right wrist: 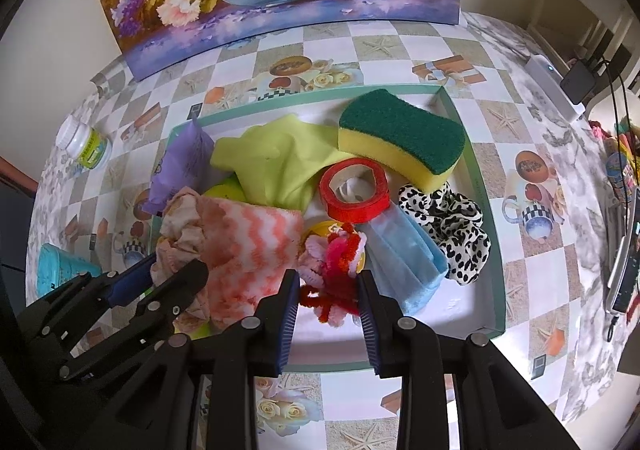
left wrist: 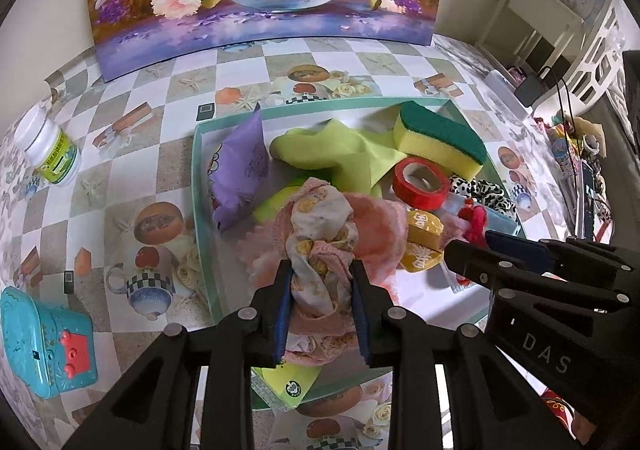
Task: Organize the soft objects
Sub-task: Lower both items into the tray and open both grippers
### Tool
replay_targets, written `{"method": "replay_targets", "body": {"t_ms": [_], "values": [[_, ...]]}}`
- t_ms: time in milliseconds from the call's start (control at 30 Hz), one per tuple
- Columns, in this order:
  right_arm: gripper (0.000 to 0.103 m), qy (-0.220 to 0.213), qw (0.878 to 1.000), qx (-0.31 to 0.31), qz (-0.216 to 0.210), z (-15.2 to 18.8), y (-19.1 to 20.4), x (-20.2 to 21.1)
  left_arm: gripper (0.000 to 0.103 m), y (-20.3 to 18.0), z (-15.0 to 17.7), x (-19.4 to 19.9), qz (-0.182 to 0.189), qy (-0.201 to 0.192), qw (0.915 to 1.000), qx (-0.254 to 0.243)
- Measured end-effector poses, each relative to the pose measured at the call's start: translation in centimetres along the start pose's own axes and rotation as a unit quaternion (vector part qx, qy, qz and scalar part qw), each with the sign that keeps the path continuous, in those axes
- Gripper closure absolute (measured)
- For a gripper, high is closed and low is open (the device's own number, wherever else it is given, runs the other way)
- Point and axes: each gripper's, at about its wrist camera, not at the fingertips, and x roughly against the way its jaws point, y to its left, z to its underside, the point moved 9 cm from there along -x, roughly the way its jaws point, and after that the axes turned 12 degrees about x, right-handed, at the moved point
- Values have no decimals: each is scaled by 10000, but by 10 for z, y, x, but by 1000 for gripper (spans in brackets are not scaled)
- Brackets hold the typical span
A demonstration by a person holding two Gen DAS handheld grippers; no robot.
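Both tongs narrowly clamp: left tongs (left wrist: 322, 294) on printed cloth (left wrist: 320, 221), right tongs (right wrist: 328, 298) on pipe-cleaner bundle (right wrist: 336, 270).

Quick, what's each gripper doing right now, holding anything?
Left gripper: shut on the crumpled floral-print pink cloth, over the teal-rimmed tray.
Right gripper: shut on the red and pink fuzzy pipe-cleaner bundle.

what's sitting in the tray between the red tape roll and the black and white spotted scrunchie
In the right wrist view, the light blue face mask fills the gap below the red tape roll and the spotted scrunchie.
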Motion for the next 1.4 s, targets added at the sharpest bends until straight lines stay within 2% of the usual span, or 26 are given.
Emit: {"method": "replay_targets", "body": {"t_ms": [467,700,800,1033,1400], "values": [[71,438,9990,21,-132,21,7,-36,71,5,4,-16,-118,190,9997,40],[70,480,9988,22,-113,23,9,-39,70,6,5,-20,-131,247,9996,46],[70,451,9989,37,-86,22,9,-37,68,7,5,-18,-126,238,9996,84],[67,391,9992,-29,55,21,4,-30,48,15,0,-11,-132,158,9994,265],[67,64,9999,52,94,-1,5,0,42,16,-11,13,79,-149,9990,403]]}}
